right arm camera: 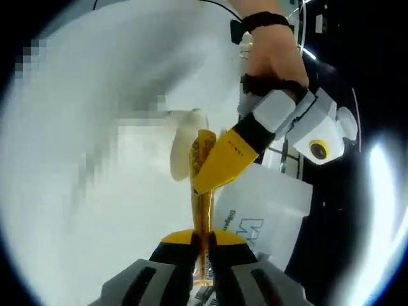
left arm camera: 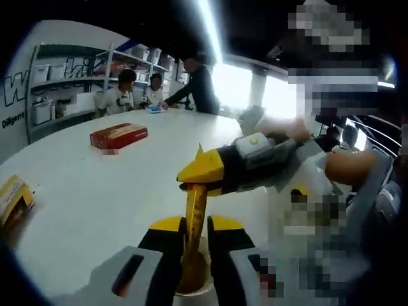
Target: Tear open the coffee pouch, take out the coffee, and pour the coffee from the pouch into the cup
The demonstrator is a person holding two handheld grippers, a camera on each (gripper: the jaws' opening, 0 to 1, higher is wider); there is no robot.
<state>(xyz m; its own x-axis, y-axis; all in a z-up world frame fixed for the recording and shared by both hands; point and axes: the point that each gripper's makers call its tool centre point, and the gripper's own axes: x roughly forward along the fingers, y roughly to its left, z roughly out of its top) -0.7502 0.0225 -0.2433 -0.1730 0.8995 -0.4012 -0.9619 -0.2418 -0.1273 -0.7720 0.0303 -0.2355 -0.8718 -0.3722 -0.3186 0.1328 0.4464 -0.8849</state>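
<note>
A gold coffee stick pouch (left arm camera: 194,213) stands upright with its lower end inside a small paper cup (left arm camera: 191,294). In the left gripper view the left gripper (left arm camera: 196,223) straddles the cup, its yellow jaws close on either side, and the pouch rises between them. The right gripper (left arm camera: 199,175) comes in from the right and is clamped on the pouch's top end. In the right gripper view the right gripper (right arm camera: 203,237) is shut on the pouch (right arm camera: 203,207). The pouch's far end dips into the white cup (right arm camera: 182,143), which the left gripper (right arm camera: 217,162) holds from the side.
The white table (left arm camera: 95,185) carries a red box (left arm camera: 118,135) farther back and a yellow box (left arm camera: 13,197) at its left edge. Several people (left arm camera: 127,92) are at the far end near shelves. A white printed bag (right arm camera: 268,210) lies beside the cup.
</note>
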